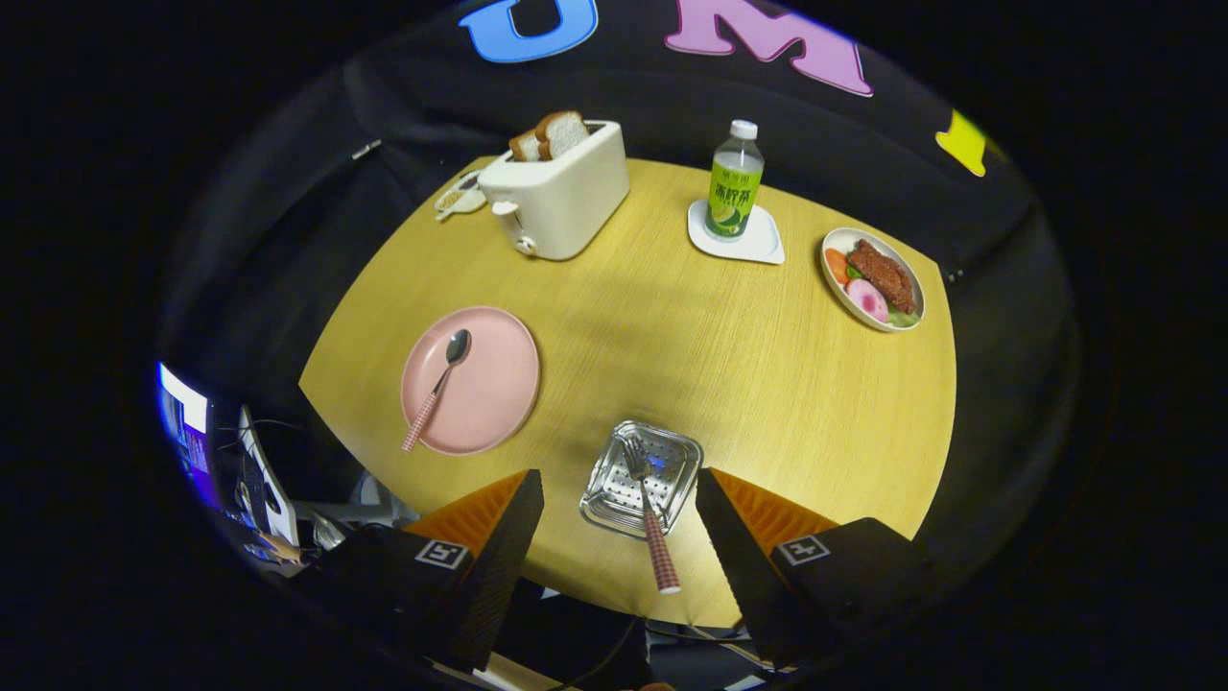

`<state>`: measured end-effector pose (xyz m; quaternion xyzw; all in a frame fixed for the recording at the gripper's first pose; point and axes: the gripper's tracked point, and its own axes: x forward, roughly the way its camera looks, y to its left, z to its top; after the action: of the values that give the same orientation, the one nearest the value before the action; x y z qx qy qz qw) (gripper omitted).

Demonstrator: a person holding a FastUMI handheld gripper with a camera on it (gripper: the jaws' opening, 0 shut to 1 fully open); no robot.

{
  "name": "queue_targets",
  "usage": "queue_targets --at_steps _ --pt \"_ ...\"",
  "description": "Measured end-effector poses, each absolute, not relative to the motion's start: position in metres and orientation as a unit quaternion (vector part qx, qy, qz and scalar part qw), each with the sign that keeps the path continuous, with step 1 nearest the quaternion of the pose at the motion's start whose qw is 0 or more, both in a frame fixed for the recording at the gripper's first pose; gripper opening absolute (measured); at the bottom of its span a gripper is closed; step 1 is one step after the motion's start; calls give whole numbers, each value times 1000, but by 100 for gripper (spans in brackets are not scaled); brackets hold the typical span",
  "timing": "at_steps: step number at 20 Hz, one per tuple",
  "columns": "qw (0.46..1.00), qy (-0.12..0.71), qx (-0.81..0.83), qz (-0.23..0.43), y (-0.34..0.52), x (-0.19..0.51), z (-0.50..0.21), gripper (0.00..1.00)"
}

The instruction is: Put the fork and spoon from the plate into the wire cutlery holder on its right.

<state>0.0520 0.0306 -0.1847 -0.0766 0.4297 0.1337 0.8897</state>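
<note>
A round wooden table [672, 326] stands against black cloth walls. The gripper [619, 499] hangs with fingers spread wide, holding nothing; between them sits the metal cutlery holder [604, 494] with the fork [648, 513] standing in it. To its left, the spoon [439, 384] lies on the pink plate [494, 384]. Far back stand a toaster [561, 192] and bottle [735, 182].

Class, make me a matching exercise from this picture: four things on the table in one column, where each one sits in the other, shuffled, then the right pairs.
Things
1. spoon
2. fork
3. bread slices
4. bottle

Places
A. on a white coaster
B. in the toaster
C. on the pink plate
D. in the wire cutlery holder, between the open gripper's fingers

Pairs: 1-C, 2-D, 3-B, 4-A
</note>
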Motion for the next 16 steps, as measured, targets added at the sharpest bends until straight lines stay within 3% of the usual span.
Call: queue_targets --at_steps 8,16 --pt "943 314 -45 105 70 32 -155 100" --pt "932 332 -18 146 143 31 -174 100"
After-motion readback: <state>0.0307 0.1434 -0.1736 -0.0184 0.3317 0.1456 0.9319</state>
